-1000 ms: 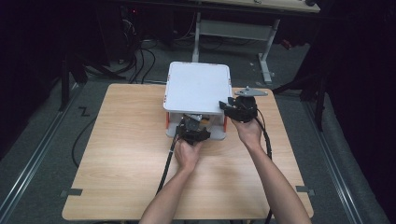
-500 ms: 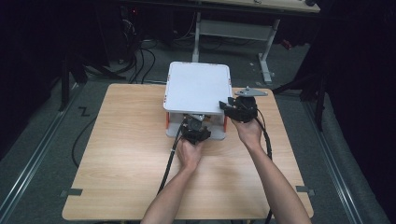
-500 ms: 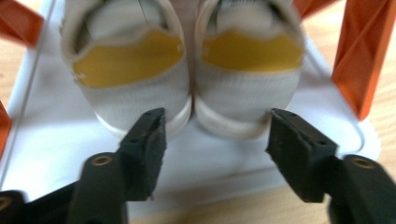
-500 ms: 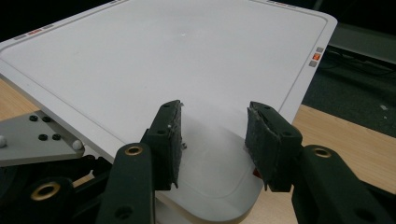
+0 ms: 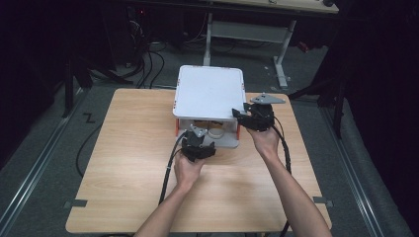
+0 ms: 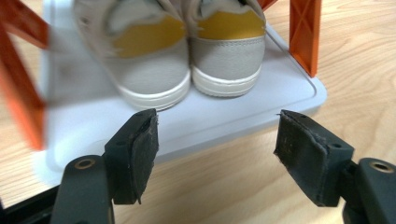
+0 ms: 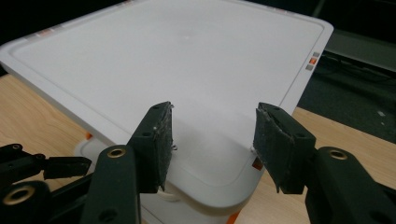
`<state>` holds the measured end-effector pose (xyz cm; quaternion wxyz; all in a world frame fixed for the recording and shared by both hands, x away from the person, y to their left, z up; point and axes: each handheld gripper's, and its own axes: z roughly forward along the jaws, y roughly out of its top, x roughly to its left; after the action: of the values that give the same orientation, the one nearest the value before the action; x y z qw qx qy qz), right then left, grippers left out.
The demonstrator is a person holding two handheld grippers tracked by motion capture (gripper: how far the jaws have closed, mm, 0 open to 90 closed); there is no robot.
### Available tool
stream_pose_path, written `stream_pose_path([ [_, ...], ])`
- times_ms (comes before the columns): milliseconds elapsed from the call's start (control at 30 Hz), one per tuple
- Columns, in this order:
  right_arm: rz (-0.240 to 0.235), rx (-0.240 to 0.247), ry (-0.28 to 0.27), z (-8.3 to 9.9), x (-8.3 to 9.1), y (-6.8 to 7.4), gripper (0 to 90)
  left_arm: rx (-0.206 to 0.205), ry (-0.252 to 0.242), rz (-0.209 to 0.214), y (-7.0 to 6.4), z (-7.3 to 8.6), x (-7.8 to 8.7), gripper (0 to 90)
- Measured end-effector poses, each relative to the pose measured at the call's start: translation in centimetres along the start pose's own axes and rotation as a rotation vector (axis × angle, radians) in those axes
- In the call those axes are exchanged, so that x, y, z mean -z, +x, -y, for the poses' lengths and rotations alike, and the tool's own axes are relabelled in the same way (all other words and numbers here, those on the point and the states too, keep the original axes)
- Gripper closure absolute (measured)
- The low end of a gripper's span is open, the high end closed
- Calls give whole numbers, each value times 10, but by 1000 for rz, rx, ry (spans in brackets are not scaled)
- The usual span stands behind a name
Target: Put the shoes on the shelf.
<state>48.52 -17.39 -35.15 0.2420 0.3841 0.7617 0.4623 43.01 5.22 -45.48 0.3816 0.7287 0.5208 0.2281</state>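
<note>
So there's a small two-tier shoe rack (image 5: 210,94) sitting at the far middle of the wooden table (image 5: 123,163) — white plastic shelves with rounded corners, orange cross-braced posts (image 6: 306,32) between them. A pair of sneakers (image 6: 187,51) is parked on the bottom shelf (image 6: 261,116), heels facing out: grey suede-looking fabric, mustard-yellow heel panels, white rubber soles. The two shoes sit side by side and touching. The left one is blurred in the left gripper view.

The left gripper (image 6: 215,140) hangs just in front of that bottom shelf's edge, jaws spread wide with nothing between them, pads worn and fuzzy at the edges. The shelf lip and the orange posts on either side frame the way in to the heels.

The right gripper (image 7: 212,140) is up at the rack's near right corner, over the top shelf (image 7: 177,60) — smooth matte white with a shallow raised rim. Its jaws are wide apart too and hold nothing.

Beyond the table it's dark floor, loose black cables (image 5: 148,61) and the white legs of another desk (image 5: 247,29).
</note>
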Motion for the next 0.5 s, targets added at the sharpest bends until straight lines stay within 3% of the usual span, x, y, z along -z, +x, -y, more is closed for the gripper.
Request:
stream_pose_path([
  [133,-23,-35,-50,1,21,-1,474,-15,-29,10,13,3,25,302],
  [300,-21,-51,-28,17,37,-3,475,-10,-50,27,28,14,60,295],
  [333,-28,-71,-27,23,42,-4,475,-12,-55,29,30,17,64,294],
  [500,-17,-79,-13,47,55,-5,476,-1,-72,44,42,27,83,290],
])
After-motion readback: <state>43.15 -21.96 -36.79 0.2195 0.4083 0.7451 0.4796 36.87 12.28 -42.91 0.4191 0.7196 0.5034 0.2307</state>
